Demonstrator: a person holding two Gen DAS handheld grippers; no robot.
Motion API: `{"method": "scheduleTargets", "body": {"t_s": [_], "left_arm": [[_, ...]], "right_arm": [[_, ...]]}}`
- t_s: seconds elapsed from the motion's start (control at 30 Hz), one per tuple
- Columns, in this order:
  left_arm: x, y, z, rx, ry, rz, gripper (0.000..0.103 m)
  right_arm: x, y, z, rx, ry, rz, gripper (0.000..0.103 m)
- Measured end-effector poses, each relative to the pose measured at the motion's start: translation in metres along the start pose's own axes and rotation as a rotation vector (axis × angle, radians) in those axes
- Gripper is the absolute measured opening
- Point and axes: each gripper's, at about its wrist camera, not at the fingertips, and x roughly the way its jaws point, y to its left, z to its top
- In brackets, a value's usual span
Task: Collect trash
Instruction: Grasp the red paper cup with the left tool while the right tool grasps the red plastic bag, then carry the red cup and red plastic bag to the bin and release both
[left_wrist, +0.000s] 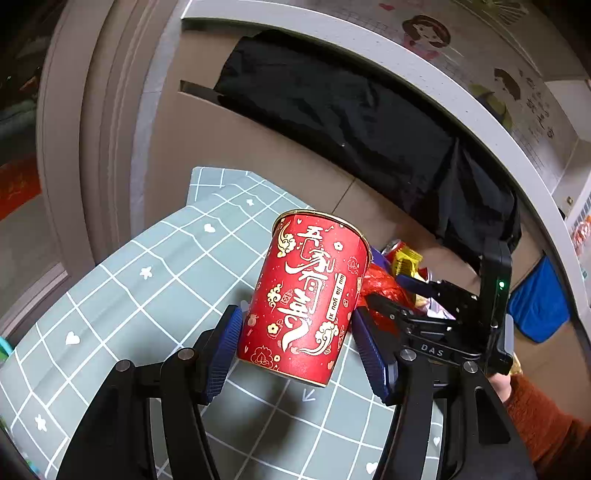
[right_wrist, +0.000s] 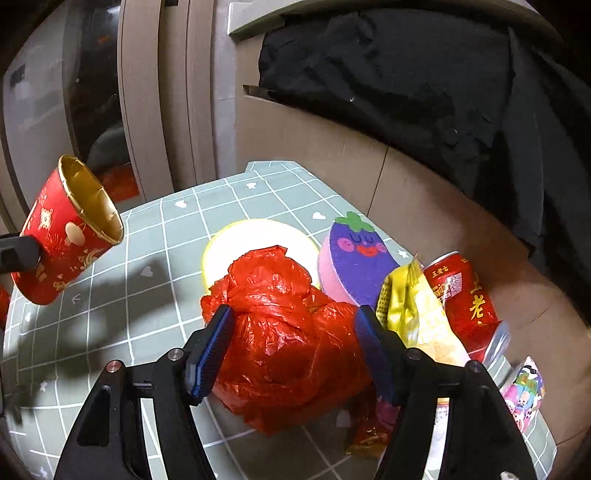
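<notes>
The left gripper (left_wrist: 295, 350) holds a red paper cup (left_wrist: 306, 295) with gold lettering, its blue-padded jaws pressed against the cup's lower sides; the cup is lifted clear above the bench (left_wrist: 147, 295), which wears a grey-green checked cloth, and in the right wrist view the same cup (right_wrist: 66, 232) hangs tilted at the far left with its gold-lined mouth turned up and to the right. The right gripper (right_wrist: 295, 347) has its jaws spread wide around a knotted red plastic bag (right_wrist: 288, 332); the bag fills the gap between the pads, but whether they actually press on it I cannot tell. Behind the bag lies a round pale plate (right_wrist: 258, 236), and beside it a pink and purple aubergine-faced box (right_wrist: 354, 258). To the right lie a yellow snack wrapper (right_wrist: 410, 306) and a tilted red drink can (right_wrist: 461, 302). Black cloth (right_wrist: 406, 81) drapes over cardboard (right_wrist: 314, 140) behind the bench.
</notes>
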Motion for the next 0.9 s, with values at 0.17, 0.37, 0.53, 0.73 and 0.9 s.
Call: {"method": "scheduleTargets", "body": {"t_s": [0.17, 0.37, 0.53, 0.73, 0.9], "left_arm": [[0.006, 0.000, -0.002, -0.025, 0.014, -0.007, 0.062], [0.008, -0.012, -0.005, -0.015, 0.023, -0.029, 0.062], [0.004, -0.023, -0.008, 0.000, 0.019, -0.029, 0.062], [-0.002, -0.031, -0.012, 0.011, 0.012, -0.018, 0.062], [-0.005, -0.049, -0.009, 0.033, -0.010, -0.028, 0.062]], "right_arm": [[-0.005, -0.012, -0.006, 0.056, 0.039, 0.031, 0.063], [-0.029, -0.021, -0.021, 0.126, 0.054, 0.050, 0.042], [-0.056, -0.022, -0.031, 0.164, 0.029, 0.078, 0.039], [-0.094, -0.026, -0.042, 0.205, -0.010, 0.088, 0.039], [-0.134, -0.037, -0.051, 0.252, -0.073, 0.049, 0.039]]}}
